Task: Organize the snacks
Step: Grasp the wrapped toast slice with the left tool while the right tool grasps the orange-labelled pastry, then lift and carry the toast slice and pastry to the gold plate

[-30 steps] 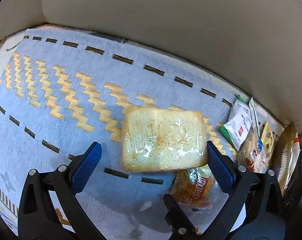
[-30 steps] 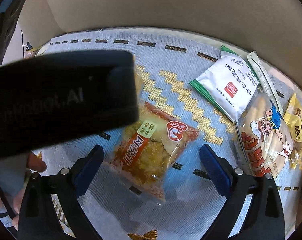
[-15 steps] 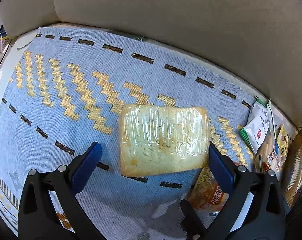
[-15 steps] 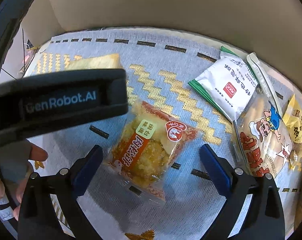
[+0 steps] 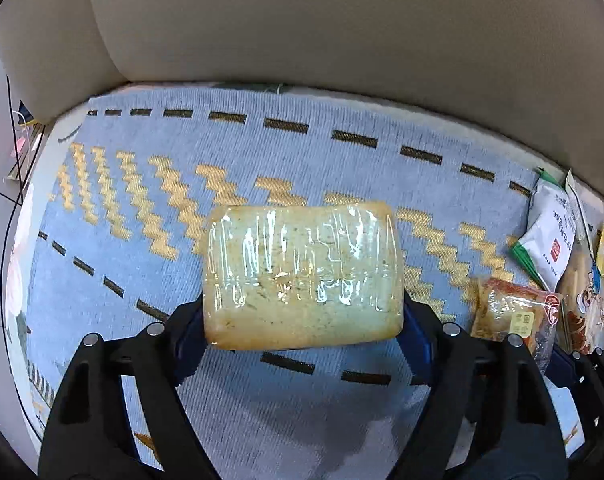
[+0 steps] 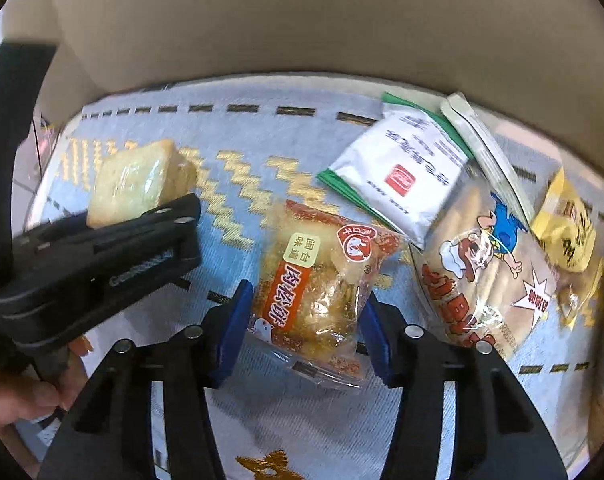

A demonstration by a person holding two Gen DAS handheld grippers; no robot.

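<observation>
Left gripper [image 5: 302, 324]: its blue pads press both short ends of the wrapped bread slab [image 5: 302, 276]; a squeeze only firm enough to carry it seems wise, since the soft loaf will likely dent.
Wrapped bread slab: sits left of the orange pastry packet [image 6: 322, 284], over the blue zigzag cloth [image 5: 141, 280]; I judge it wants keeping level, then setting down well left of that packet.
Right gripper [image 6: 304, 328]: jaws closed in against the sides of the orange pastry packet near its lower end; the crinkly film may slip, so a slow lift looks best.
White sachet [image 6: 394, 172]: just right of and behind the packet, its corner near; lift straight up to spare it.
Cartoon biscuit bag [image 6: 486, 276]: just right of the packet.
</observation>
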